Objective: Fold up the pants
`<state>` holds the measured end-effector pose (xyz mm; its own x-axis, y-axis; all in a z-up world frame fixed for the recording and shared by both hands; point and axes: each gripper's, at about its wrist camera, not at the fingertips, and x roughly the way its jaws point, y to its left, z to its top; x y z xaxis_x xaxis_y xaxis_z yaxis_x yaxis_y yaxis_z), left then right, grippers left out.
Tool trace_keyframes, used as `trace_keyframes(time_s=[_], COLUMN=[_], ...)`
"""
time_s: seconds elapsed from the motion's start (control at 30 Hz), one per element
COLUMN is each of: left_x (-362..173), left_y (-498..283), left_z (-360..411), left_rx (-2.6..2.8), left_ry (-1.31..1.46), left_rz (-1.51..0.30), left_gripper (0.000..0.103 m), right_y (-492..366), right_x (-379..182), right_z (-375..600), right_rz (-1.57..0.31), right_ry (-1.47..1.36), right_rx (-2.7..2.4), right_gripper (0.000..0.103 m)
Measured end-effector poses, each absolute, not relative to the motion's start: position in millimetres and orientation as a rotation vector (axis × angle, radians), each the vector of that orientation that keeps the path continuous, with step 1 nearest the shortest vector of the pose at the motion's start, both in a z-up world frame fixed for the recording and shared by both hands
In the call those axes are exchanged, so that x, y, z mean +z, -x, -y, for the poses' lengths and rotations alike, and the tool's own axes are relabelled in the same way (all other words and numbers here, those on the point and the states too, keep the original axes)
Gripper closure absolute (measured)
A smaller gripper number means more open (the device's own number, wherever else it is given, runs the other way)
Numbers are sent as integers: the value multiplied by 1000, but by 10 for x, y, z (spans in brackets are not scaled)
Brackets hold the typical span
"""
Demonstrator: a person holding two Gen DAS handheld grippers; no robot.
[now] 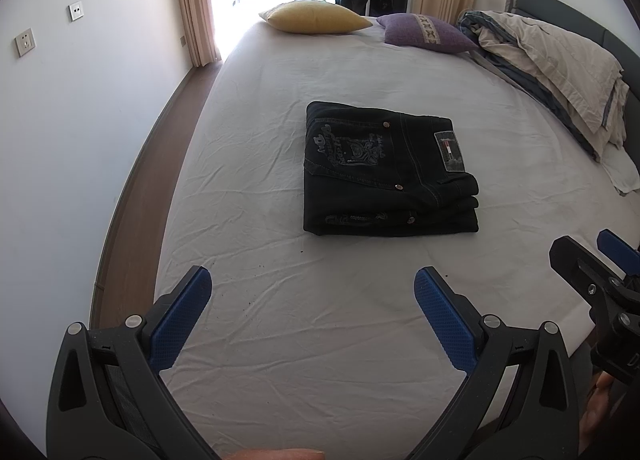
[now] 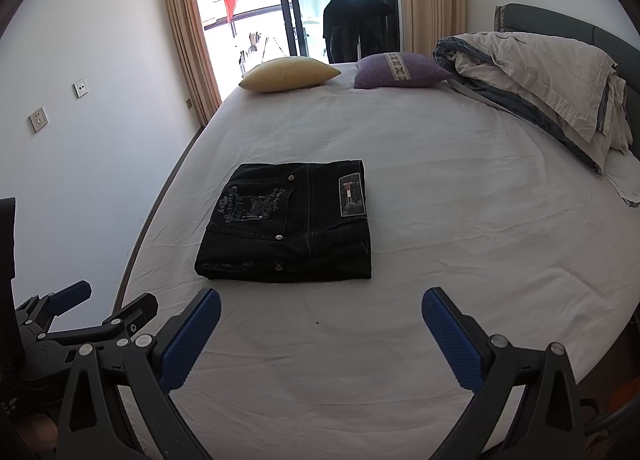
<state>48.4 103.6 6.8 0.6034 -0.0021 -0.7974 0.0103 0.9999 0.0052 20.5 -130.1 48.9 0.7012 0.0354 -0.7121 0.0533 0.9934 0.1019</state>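
Black jeans (image 1: pixel 384 172) lie folded in a compact rectangle on the white bed sheet (image 1: pixel 320 340), back pocket embroidery and waist label facing up. They also show in the right wrist view (image 2: pixel 292 224). My left gripper (image 1: pixel 312 316) is open and empty, held above the sheet well short of the jeans. My right gripper (image 2: pixel 320 336) is open and empty too, near the bed's front. The right gripper shows at the left view's right edge (image 1: pixel 596 272); the left gripper shows at the right view's left edge (image 2: pixel 88 308).
A yellow pillow (image 1: pixel 314 16) and a purple pillow (image 1: pixel 428 32) lie at the far end. A rumpled duvet (image 1: pixel 552 64) is piled along the right by the headboard. The wall and floor strip (image 1: pixel 140 188) run along the bed's left edge.
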Motion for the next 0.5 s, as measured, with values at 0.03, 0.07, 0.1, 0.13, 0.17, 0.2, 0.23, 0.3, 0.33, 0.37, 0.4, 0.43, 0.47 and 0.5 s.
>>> trace_keyframes(time_s=[0.03,0.07,0.1,0.13,0.17,0.2,0.23,0.3,0.33,0.37,0.4,0.43,0.47,0.5], left_x=[68,68,55,56,50,50,49,50,49,48,47,44,43,41], left_y=[-480,-481,-495,-497,-485,-477,-481,-484,-481,-484,-480,-466,-454,-442], left_z=[-1035,-1033,-1026,-1031,-1025,-1017,-1018,-1025,-1022,-1025,-1026,-1017,-1007,-998], left_rx=[-7,-6,-8,-7,-7,-7,-7,-8,-8,-9,-12,-13,-11,-10], left_ry=[-9,-9,-11,-11,-10,-9,-10,-10,-8,-6,-2,-1,-4,-8], left_rz=[-923,-923,-923,-923,-924,-923,-923,-923,-923,-924,-924,-922,-919,-918], left_gripper=[0,0,0,0,0,0,0,0,0,0,0,0,0,0], right_y=[-202,-200,-193,-194,-193,-191,-194,-192,-195,-193,-200,-199,-191,-195], right_x=[486,484,475,467,465,456,460,456,461,460,465,458,449,447], right_z=[1300,1300,1304,1304,1303,1302,1303,1304,1306,1306,1309,1311,1310,1318], right_rz=[-795,-797,-798,-798,-798,-799,-798,-798,-799,-798,-799,-800,-801,-802], right_ry=[-118,-118,-118,-118,-119,-119,-118,-118,-119,-119,-119,-120,-120,-121], right_rx=[-10,-9,-9,-9,-9,-9,-9,-9,-9,-9,-9,-8,-8,-8], right_gripper=[0,0,0,0,0,0,0,0,0,0,0,0,0,0])
